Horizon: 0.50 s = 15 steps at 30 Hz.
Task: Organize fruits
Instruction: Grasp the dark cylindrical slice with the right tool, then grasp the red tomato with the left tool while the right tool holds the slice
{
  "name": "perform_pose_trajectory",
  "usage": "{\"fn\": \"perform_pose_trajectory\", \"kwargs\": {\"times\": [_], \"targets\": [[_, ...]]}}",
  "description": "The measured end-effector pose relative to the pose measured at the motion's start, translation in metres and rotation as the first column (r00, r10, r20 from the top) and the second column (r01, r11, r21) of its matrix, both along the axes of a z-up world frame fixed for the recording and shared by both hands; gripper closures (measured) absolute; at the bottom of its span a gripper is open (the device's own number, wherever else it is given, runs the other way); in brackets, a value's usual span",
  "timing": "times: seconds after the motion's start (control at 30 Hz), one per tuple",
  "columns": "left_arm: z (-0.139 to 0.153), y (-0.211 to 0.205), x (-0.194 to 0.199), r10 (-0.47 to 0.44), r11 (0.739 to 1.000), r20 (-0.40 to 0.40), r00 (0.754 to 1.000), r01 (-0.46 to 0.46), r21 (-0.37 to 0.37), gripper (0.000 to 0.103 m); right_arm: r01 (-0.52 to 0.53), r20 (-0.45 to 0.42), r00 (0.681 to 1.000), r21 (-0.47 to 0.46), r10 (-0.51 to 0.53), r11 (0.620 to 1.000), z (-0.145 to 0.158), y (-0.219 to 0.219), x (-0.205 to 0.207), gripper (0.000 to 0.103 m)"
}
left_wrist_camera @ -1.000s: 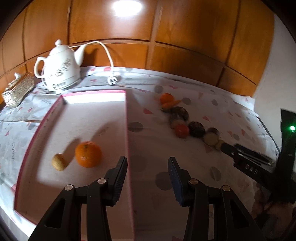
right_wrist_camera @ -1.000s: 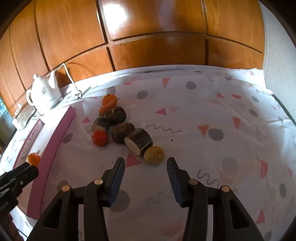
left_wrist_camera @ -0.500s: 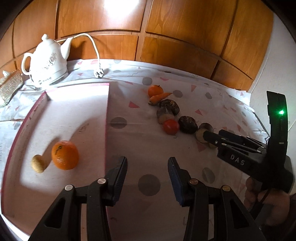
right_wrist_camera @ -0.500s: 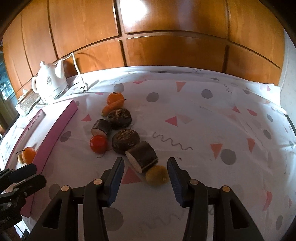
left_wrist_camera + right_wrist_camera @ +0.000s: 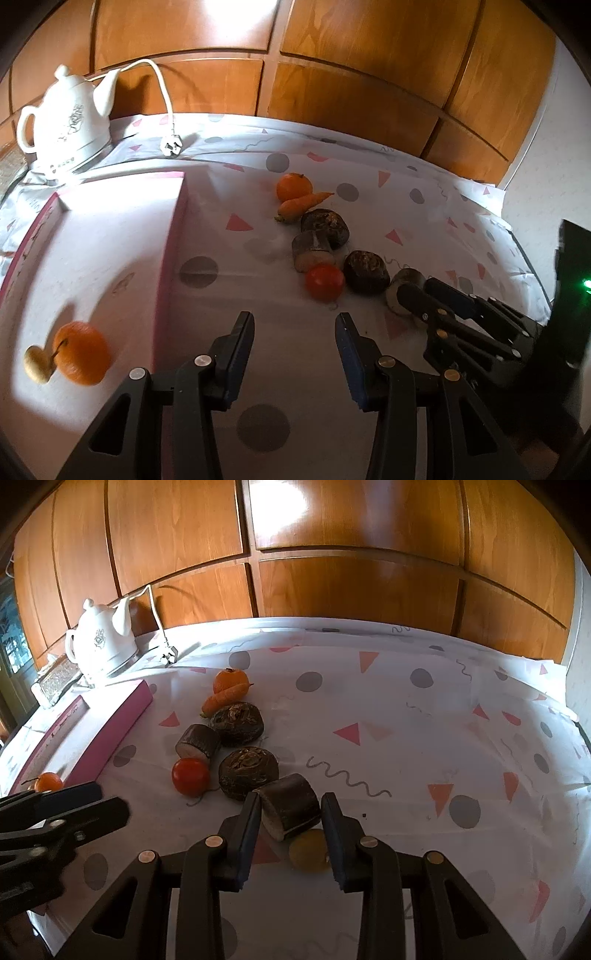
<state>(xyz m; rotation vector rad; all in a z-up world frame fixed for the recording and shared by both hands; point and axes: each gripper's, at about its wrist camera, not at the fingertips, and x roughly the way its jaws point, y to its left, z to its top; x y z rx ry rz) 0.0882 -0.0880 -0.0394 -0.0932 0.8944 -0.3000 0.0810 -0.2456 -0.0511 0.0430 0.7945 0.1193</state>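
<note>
— So where do the fruits sit?

— Most lie in a loose row on the counter (image 5: 406,716). From the right wrist view, a yellow-green fruit (image 5: 308,851) is at about 6 o'clock of the row, touching a dark cut cylinder (image 5: 290,806). Toward 11 o'clock from there come a dark round lump (image 5: 248,771), a tomato (image 5: 190,776), a second cut cylinder (image 5: 198,743), another dark lump (image 5: 237,722), a carrot (image 5: 225,698) and a mandarin (image 5: 229,679).

— And the right gripper (image 5: 290,836)?

— Its fingers are closing, with the yellow-green fruit and the near end of the cut cylinder between them; the pads do not yet press on either.

— The left gripper (image 5: 295,356)?

— Fingers partly apart over bare cloth, nothing between them. At its 9 o'clock, inside the pink-rimmed tray (image 5: 176,236), an orange (image 5: 82,352) touches a small tan fruit (image 5: 37,363).

— What about the surface and room?

— A white cloth with grey dots, pink triangles and squiggles covers the counter. A white kettle (image 5: 66,129) stands at the tray's 12 o'clock, its cord and plug (image 5: 170,146) lying beside it. Glossy wood panelling (image 5: 332,554) runs behind everything.
</note>
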Motion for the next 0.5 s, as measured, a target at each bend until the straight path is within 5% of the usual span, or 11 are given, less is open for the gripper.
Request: {"fn": "perform_pose_trajectory", "kwargs": {"times": [0.5], "targets": [[-0.019, -0.024, 0.036, 0.001, 1.0, -0.044, 0.999, -0.002, -0.026, 0.062, 0.016, 0.017, 1.0, 0.013, -0.016, 1.0, -0.001, -0.001, -0.003, 0.069]]}}
